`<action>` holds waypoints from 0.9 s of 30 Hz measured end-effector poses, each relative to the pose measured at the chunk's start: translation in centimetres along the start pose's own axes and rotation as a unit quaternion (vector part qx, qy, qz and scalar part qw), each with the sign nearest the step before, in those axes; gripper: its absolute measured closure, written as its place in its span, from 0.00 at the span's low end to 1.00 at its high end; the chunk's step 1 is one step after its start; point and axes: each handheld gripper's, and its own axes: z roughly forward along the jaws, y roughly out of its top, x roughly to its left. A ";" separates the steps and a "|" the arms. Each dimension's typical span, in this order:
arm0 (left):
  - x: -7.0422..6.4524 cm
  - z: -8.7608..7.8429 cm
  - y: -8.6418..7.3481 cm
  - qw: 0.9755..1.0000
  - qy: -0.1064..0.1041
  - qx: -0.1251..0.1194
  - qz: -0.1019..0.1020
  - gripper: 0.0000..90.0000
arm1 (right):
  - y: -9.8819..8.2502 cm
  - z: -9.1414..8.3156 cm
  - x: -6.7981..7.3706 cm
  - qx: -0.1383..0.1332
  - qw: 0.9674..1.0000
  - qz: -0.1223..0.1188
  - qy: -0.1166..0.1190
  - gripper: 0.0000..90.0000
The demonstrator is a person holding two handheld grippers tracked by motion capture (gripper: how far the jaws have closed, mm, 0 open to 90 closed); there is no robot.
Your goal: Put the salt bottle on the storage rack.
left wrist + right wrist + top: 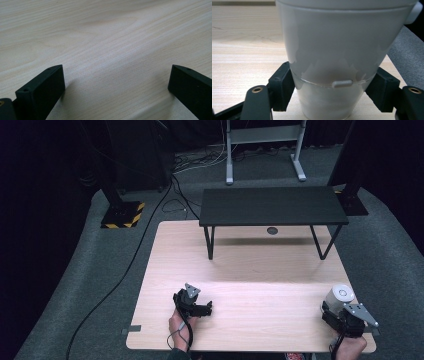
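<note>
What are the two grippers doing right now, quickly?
Left gripper: open, nothing between its jaws.
Right gripper: jaws on either side of the white cup, apparently gripping it.

Lab recording bay, dark-curtained.

Pale wood-grain table (250, 270) on grey carpet (100, 285), its far edge carrying a low black metal-legged shelf (272, 205). Black drapes on the far side and both flanks. Off the table's far-left corner, a stand base with yellow-and-black hazard tape (122, 215); a black cable (125, 265) runs across the carpet past the table's left edge. Behind the shelf, a grey metal frame (265, 150) with loose wiring at its feet.
</note>
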 end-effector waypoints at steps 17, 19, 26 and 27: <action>0.0 0.0 0.0 1.000 -0.001 0.000 -0.001 0.00 | 2.4 -1.3 -0.2 -0.010 1.000 -0.007 0.016 0.32; 0.0 0.0 0.0 1.000 -0.001 0.000 -0.001 0.00 | 2.5 -1.3 -0.3 -0.011 1.000 -0.007 0.017 0.32; 0.1 0.0 0.0 1.000 -0.001 0.001 -0.001 0.00 | 4.0 -1.6 -0.4 -0.020 0.999 -0.010 0.023 0.32; 0.0 0.0 0.0 1.000 -0.001 0.000 -0.001 0.00 | 4.5 -1.6 -0.5 -0.022 0.999 -0.010 0.026 0.32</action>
